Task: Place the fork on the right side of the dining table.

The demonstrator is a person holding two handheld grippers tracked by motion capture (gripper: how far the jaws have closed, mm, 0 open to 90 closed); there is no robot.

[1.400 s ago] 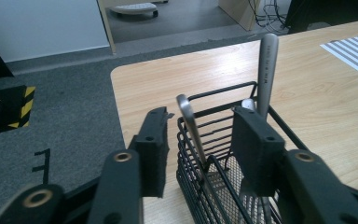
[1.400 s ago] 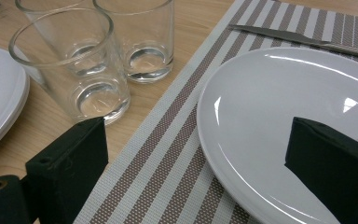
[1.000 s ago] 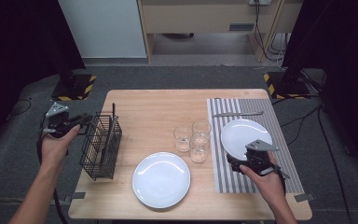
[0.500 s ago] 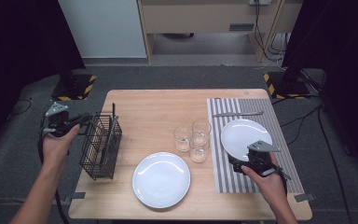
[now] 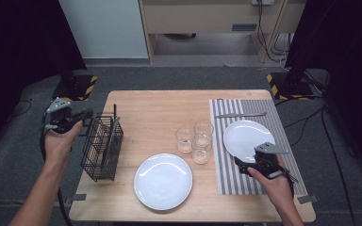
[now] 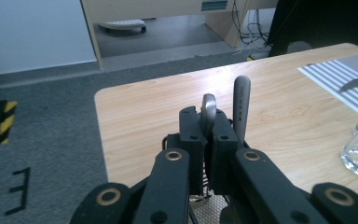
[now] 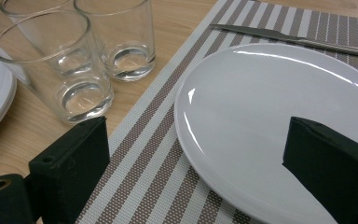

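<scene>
A black wire basket (image 5: 101,148) stands on the left part of the wooden table (image 5: 155,108). At its top corner my left gripper (image 5: 87,114) (image 6: 208,116) is shut on the rounded end of a grey metal utensil handle (image 6: 209,105). Right beside it a second metal handle (image 6: 241,102) stands upright. A white plate (image 5: 247,139) (image 7: 270,116) lies on a striped placemat (image 5: 226,179) at the right. My right gripper (image 5: 245,163) (image 7: 196,154) is open, its jaws astride the plate's near rim without touching it.
Three clear glasses (image 5: 195,136) (image 7: 74,60) stand together mid-table, close to the mat's left edge. Another white plate (image 5: 163,180) sits near the front edge. A knife (image 5: 240,114) (image 7: 298,39) lies across the far end of the mat.
</scene>
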